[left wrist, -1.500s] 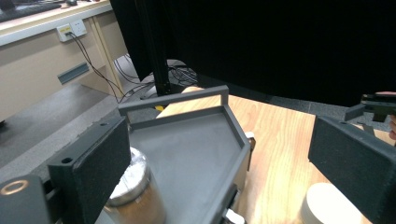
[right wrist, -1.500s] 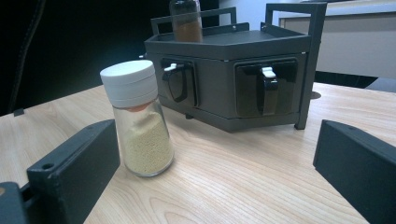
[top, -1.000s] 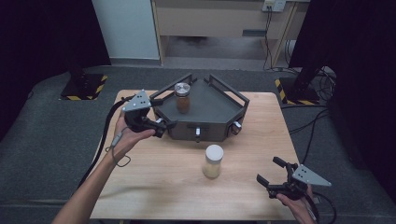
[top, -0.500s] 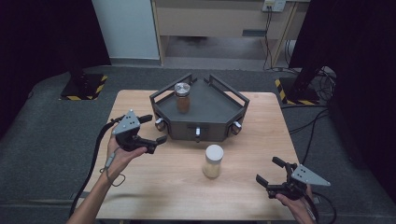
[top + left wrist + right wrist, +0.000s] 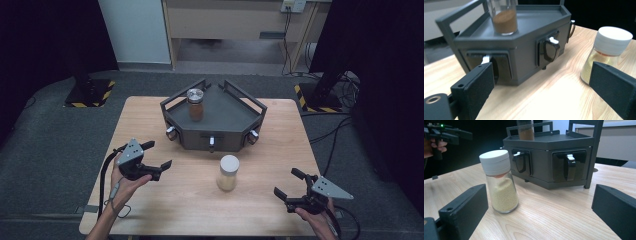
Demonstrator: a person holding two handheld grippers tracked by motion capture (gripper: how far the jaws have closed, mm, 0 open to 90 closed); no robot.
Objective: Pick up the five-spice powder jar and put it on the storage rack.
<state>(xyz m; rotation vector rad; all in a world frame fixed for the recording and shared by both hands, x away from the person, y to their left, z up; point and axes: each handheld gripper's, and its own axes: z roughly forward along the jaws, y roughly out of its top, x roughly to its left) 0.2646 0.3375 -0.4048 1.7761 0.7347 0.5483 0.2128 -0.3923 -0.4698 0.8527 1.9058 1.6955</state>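
A dark grey rack with railed top stands at the table's far middle; its front faces carry small drawer handles. On its top stands a jar of brown powder with a metal lid. In front of the rack, a white-capped jar of yellow grains stands upright on the wood. My left gripper hovers open at the table's left, aimed at the rack. Held low at the front right corner, my right gripper is open, with the yellow jar ahead of its left jaw.
The wooden table has bare room in front and on both sides of the rack. Cables trail from both grippers off the near edge. Dark floor, black stands and a cabinet lie beyond the table.
My left gripper has pulled back from the rack's left corner toward the near left of the table, staying open. The right gripper and both jars have not moved.
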